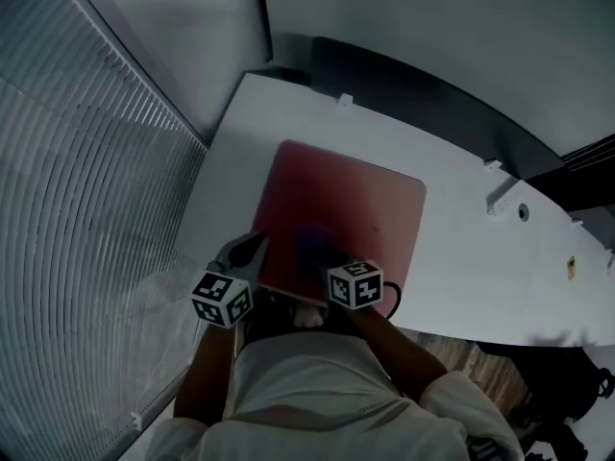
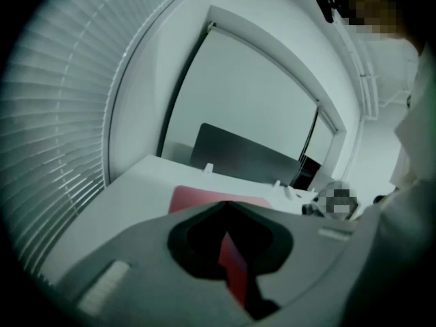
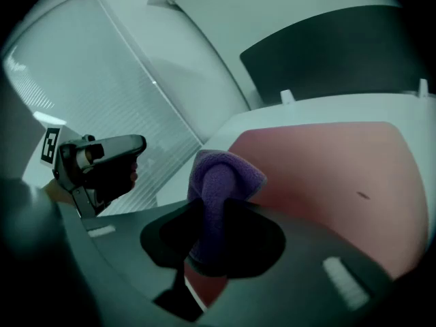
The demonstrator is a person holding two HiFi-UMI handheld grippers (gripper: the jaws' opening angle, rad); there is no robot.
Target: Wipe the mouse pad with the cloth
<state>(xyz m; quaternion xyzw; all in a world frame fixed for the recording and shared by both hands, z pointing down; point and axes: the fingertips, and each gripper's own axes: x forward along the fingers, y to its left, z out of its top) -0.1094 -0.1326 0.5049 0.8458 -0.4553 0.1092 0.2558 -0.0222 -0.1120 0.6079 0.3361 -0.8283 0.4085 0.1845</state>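
Observation:
A red mouse pad (image 1: 360, 214) lies flat on the white table (image 1: 461, 267). My right gripper (image 1: 315, 250) is shut on a bunched purple cloth (image 3: 216, 182), which hangs over the near left part of the pad (image 3: 327, 176). A small dark speck (image 3: 362, 195) marks the pad's surface. My left gripper (image 1: 256, 248) sits by the pad's near left edge. Its jaws are closed to a point, and only a thin red sliver of the pad (image 2: 231, 264) shows between them. From the right gripper view, the left gripper (image 3: 133, 148) holds nothing.
Window blinds (image 1: 86, 190) run along the left. A dark panel (image 1: 404, 84) stands behind the table's far edge. Small white fittings (image 1: 504, 195) sit on the table to the right. The person's white-shirted torso (image 1: 307, 392) fills the near side.

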